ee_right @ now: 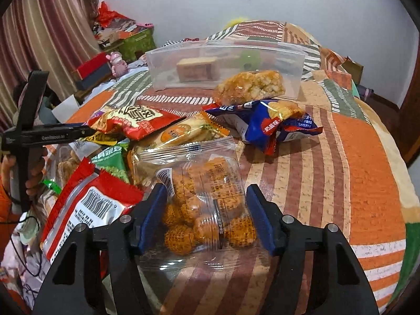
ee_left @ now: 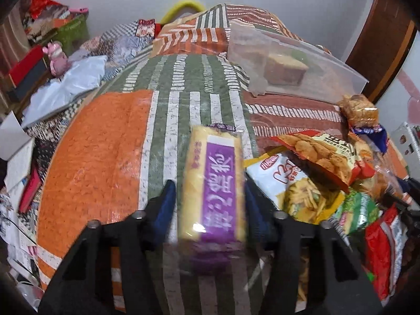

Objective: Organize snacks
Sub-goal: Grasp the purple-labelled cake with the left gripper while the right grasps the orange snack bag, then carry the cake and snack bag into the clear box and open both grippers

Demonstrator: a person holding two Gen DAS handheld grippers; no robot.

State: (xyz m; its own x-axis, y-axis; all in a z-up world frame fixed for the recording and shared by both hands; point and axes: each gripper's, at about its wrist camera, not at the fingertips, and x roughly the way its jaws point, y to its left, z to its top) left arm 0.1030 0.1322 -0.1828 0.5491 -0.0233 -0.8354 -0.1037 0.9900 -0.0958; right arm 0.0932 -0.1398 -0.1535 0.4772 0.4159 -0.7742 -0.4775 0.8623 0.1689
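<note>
My left gripper (ee_left: 210,194) is shut on a yellow snack pack with a purple label (ee_left: 214,186), held above the striped bedspread (ee_left: 105,157). My right gripper (ee_right: 207,199) has its blue pads on both sides of a clear bag of orange netted balls (ee_right: 207,210); it looks closed on the bag. A clear plastic bin (ee_left: 291,63), also in the right wrist view (ee_right: 225,63), sits farther back on the bed and holds a boxed cake. A heap of snack bags (ee_left: 328,178) lies right of the left gripper; the heap (ee_right: 126,136) also shows left of the right gripper.
A blue snack bag (ee_right: 267,126) and a rice-crisp bar (ee_right: 249,86) lie in front of the bin. The left gripper's handle (ee_right: 34,131) and the person's hand show at the right view's left edge. Boxes, a pink toy (ee_left: 56,57) and clutter stand left of the bed.
</note>
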